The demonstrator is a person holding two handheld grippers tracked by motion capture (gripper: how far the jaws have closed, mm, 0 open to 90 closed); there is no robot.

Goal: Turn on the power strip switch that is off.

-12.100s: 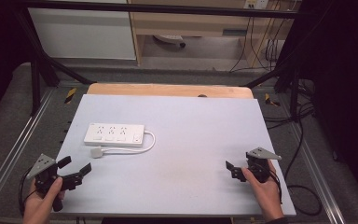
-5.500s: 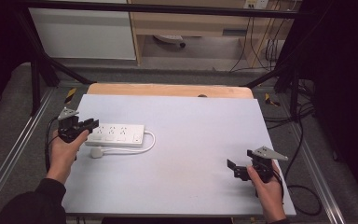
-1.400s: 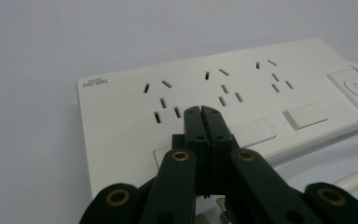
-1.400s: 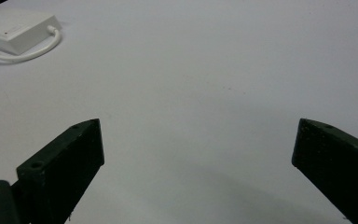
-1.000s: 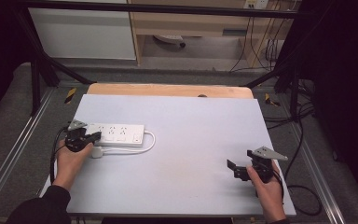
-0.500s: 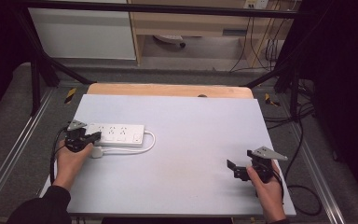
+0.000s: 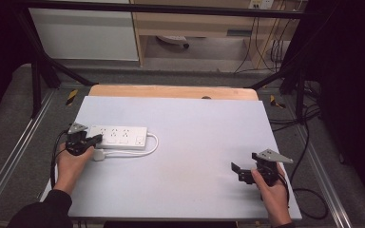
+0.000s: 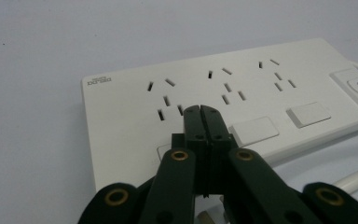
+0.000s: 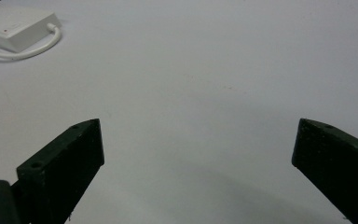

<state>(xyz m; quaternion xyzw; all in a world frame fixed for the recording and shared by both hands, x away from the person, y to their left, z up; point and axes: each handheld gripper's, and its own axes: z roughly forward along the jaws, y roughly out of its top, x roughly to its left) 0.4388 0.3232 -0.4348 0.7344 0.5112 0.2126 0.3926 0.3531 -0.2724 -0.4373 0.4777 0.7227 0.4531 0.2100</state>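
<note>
The power strip [image 7: 119, 137] lies flat on the left part of the desk [image 7: 190, 142], long side running across, with its white cord [image 7: 153, 142] looping round from the right end and back along the near edge to a plug [image 7: 98, 155] just beside the left hand. The left hand-held gripper [image 7: 94, 139] sits at the strip's left end with its jaws pressed fully together and nothing between them. In the left gripper view the joined tips [image 8: 201, 112] rest low over the strip [image 8: 242, 100], right at the first of 3 socket groups and near the row of small blank covers. Closed like this, the jaws make a single narrow point, which suits poking or pressing at a socket or cover better than grasping; whether the tips actually touch the plastic I cannot tell.

The right hand-held gripper [image 7: 241, 172] is well apart, at the near right of the desk, jaws spread wide and empty. In its own view the strip's switch end [image 9: 14, 29] lies far off, so it looks parked out of the way.
</note>
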